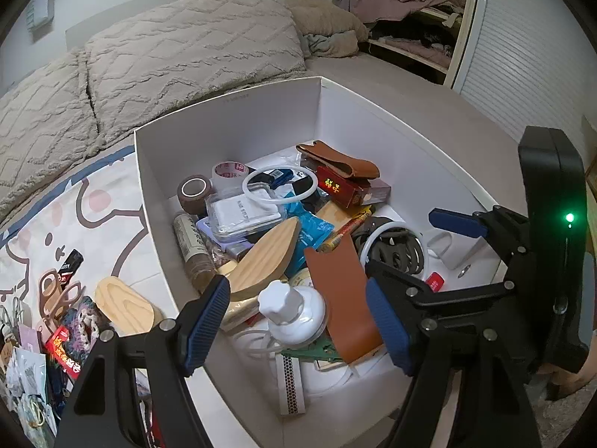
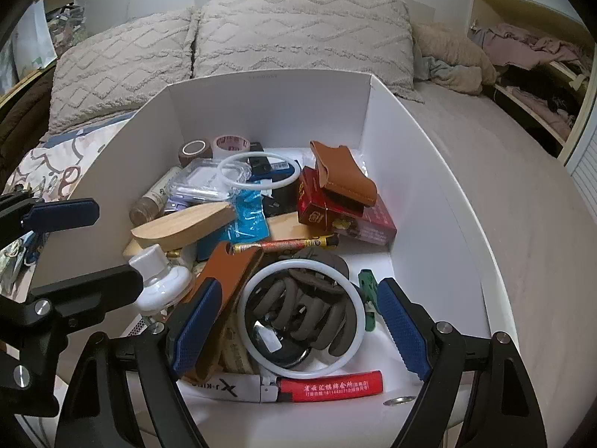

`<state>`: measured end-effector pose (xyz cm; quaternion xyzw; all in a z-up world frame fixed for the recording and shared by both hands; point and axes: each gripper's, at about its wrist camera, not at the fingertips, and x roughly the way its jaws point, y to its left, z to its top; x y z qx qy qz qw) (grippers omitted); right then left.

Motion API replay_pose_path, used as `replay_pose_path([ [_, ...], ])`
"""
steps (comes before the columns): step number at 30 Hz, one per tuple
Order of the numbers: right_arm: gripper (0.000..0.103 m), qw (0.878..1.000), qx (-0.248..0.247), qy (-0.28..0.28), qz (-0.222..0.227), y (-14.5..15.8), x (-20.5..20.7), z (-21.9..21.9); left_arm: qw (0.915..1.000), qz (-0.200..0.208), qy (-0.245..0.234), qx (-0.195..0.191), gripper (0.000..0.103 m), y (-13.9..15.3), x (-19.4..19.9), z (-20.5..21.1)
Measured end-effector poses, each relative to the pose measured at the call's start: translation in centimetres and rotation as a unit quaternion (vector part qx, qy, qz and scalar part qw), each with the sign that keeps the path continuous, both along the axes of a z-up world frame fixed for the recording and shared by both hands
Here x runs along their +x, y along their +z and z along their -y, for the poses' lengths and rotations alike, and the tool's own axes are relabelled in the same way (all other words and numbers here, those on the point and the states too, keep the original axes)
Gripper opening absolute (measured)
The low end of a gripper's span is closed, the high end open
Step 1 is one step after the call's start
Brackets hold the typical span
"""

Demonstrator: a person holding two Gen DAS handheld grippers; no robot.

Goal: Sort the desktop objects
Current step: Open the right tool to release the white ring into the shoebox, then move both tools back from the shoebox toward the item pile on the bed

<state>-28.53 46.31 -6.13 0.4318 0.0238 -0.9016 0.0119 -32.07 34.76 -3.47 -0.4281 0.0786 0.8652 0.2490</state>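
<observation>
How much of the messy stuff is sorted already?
Some looks done: scissors and a wooden piece lie out on the cloth. Nothing is in hand: the left gripper and right gripper hang open. Lots remains in the white box, like the white ring and red lighter.

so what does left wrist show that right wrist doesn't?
Left wrist only: items sorted outside the box on the patterned sheet, a wooden oval piece, scissors and a red packet.

Right wrist only: the whole red lighter and a green clip on the box floor.

Both: white box, white bottle, brown leather sleeve, white ring over grey bands, and the left gripper and right gripper, open.
</observation>
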Motion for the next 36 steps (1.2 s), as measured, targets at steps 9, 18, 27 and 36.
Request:
replay_pose_path([
  [9, 0.085, 1.000, -0.010, -0.010, -0.014, 1.7, 0.6, -0.3, 0.9998, -0.010, 0.009, 0.010, 0.075, 1.2, 0.8, 0.9],
  [18, 0.103, 0.999, 0.015, -0.026, -0.028, 2.9, 2.1, -0.4, 0.9993, -0.022, 0.025, 0.018, 0.087, 2.3, 1.7, 2.3],
  [27, 0.103, 0.999, 0.016, -0.026, -0.038, 3.8, 4.0, 0.0, 0.9983, -0.031, 0.045, 0.022, 0.098, 3.0, 2.7, 3.8],
  [36, 0.103, 0.997, 0.014, -0.035, -0.069, 5.8, 5.7, 0.3, 0.9982, -0.030, 0.051, 0.007, 0.103, 2.7, 3.4, 4.8],
])
